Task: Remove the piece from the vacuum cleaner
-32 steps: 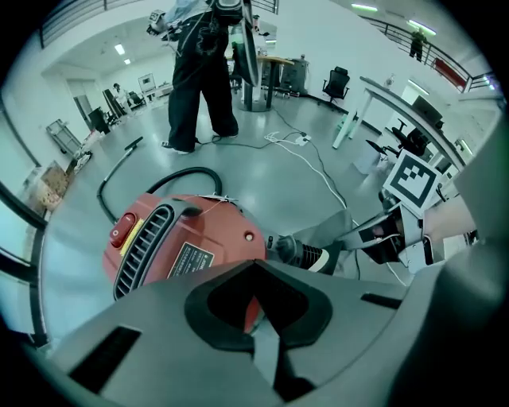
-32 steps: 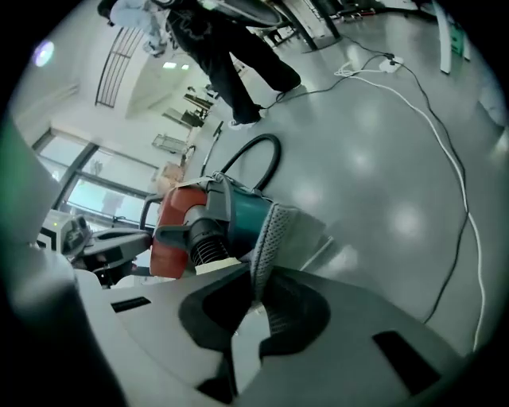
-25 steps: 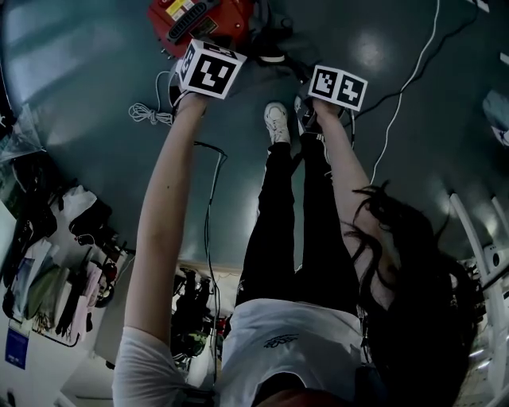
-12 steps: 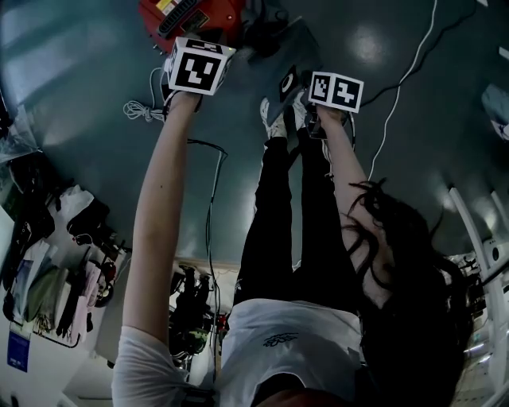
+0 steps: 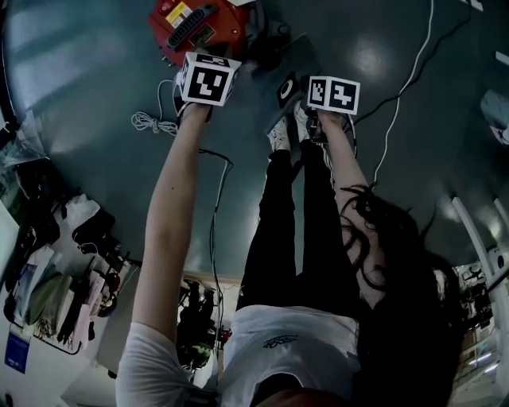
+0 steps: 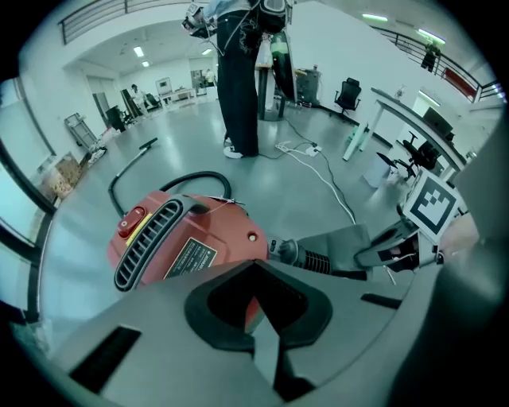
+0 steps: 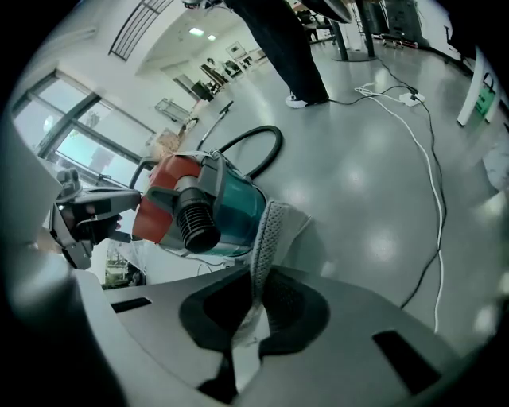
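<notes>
The red vacuum cleaner (image 5: 199,24) lies on the grey floor in front of my feet. My left gripper (image 5: 208,79) is at its near edge. In the left gripper view the jaws (image 6: 262,334) are closed on the rim of the red body (image 6: 191,246). My right gripper (image 5: 332,94) is shut on a flat grey mesh piece (image 7: 266,234), which stands up between its jaws (image 7: 242,334). The piece (image 5: 286,67) is off the machine, just right of it. The vacuum cleaner's black ribbed port (image 7: 195,222) and teal bin (image 7: 238,203) face the right gripper.
A white cable (image 5: 406,79) runs across the floor on the right, and a coiled cord (image 5: 151,123) lies at the left. A black hose (image 6: 159,183) curls behind the vacuum cleaner. Another person (image 6: 238,79) stands farther back, with desks and chairs (image 6: 398,119) to the right.
The grey piece has come into sight beside the vacuum cleaner, drawn out in my right gripper. Both grippers have shifted slightly, and the left stays at the red body.
</notes>
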The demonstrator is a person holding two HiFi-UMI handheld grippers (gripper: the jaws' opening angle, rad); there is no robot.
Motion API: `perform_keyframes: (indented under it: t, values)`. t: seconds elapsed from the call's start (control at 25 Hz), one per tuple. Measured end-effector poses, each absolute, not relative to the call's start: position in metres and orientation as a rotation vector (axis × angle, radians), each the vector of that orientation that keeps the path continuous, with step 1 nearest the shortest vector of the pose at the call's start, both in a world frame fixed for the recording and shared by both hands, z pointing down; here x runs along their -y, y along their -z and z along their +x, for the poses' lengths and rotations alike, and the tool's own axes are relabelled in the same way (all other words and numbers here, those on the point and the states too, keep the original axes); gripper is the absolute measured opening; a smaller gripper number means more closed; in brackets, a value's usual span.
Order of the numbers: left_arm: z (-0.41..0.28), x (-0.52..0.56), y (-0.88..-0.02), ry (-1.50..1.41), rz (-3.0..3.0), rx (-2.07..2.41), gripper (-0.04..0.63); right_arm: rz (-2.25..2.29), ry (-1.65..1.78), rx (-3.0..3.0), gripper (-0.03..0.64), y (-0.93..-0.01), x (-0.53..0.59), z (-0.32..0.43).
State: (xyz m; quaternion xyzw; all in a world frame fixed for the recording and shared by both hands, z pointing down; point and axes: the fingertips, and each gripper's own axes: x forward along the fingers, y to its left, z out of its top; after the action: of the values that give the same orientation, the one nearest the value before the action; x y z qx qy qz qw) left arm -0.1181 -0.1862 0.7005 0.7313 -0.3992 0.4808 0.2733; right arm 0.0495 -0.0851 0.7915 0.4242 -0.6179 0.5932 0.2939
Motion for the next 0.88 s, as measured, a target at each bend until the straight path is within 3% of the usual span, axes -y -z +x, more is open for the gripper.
perform_keyframes:
  t: [0.2, 0.44, 0.88]
  values:
    - [-0.109, 0.146, -0.678, -1.061, 1.818, 1.162, 0.005, 1.161, -1.581, 1.632, 0.026, -0.749, 0.078, 0.05]
    - [-0.086, 0.158, -0.581, -0.698, 1.818, 1.343, 0.005, 1.277, -1.463, 1.719, 0.026, -0.641, 0.106, 0.055]
    - [-0.098, 0.133, -0.293, -0.277, 2.122, 1.617, 0.005, 1.367, -1.136, 2.054, 0.026, -0.367, 0.103, 0.05]
